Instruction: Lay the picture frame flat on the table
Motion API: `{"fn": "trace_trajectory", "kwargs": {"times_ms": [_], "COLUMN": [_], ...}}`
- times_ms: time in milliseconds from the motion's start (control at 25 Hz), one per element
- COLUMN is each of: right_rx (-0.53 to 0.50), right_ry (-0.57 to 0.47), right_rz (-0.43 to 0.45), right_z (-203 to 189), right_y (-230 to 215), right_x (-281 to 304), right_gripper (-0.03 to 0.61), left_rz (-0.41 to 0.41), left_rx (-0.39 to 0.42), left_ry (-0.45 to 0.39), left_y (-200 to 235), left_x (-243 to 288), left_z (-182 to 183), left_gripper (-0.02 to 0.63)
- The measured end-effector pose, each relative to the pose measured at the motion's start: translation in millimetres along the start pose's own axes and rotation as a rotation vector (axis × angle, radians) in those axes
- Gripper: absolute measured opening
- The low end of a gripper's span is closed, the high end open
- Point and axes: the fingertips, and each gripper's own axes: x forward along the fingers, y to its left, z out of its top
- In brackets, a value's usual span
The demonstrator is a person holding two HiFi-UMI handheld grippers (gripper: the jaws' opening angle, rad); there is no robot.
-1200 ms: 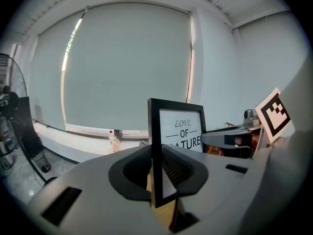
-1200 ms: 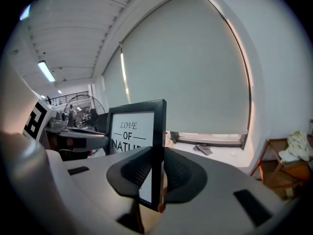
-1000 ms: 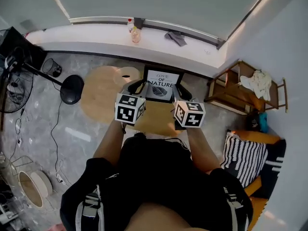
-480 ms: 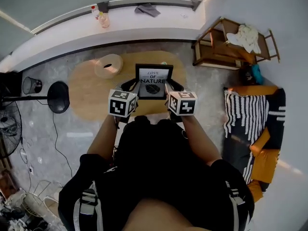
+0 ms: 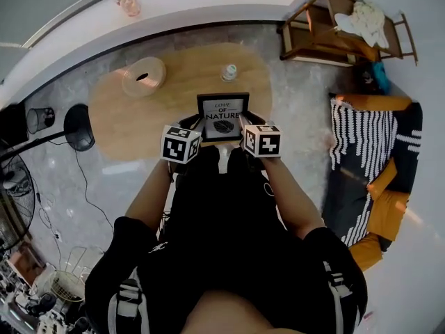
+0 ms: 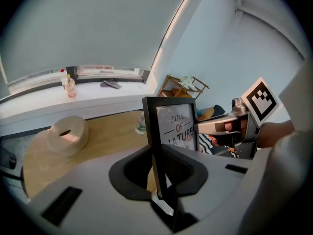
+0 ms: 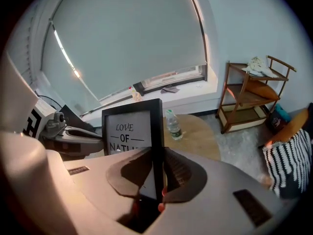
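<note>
The picture frame (image 5: 223,117) is black, with a white print of lettering and a leaf, and its face is turned up toward the head camera. It hangs over the near edge of the oval wooden table (image 5: 139,120); I cannot tell whether it touches the top. My left gripper (image 5: 197,128) is shut on its left border, which runs between the jaws in the left gripper view (image 6: 159,175). My right gripper (image 5: 244,125) is shut on the right border (image 7: 155,175). Each gripper view shows the frame (image 6: 172,124) (image 7: 131,126) and the other gripper beyond it.
A beige tape-like roll (image 5: 144,76) lies at the table's far left and a small water bottle (image 5: 229,72) stands behind the frame. A wooden shelf rack (image 5: 341,26) is at the far right and a striped cushion (image 5: 375,152) lies on the floor. A fan base (image 5: 78,127) stands to the left.
Both grippers have come down together with the frame, from in front of the person toward the tabletop. The frame's face now points more upward.
</note>
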Motion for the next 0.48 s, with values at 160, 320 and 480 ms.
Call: {"fn": "trace_trajectory", "kwargs": {"times_ms": [160, 320, 480], "right_rx": [0.015, 0.015, -0.013], "right_ry": [0.060, 0.140, 0.207], "right_rz": [-0.007, -0.008, -0.012], "right_z": [-15.6, -35.1, -57.4], "right_y": [-23.5, -50.4, -68.8], "right_x": [36.3, 81.8, 123.8], "right_gripper": [0.089, 0.089, 0.087], "left_rz": [-0.002, 0.000, 0.012], "left_rx": [-0.026, -0.088, -0.142], "left_ry": [0.057, 0.116, 0.167], "left_y": [8.8, 22.2, 37.8], "left_x": [38.2, 85.7, 126.8], "left_z": [-18.3, -40.9, -67.7], "left_gripper": [0.066, 0.061, 0.058]}}
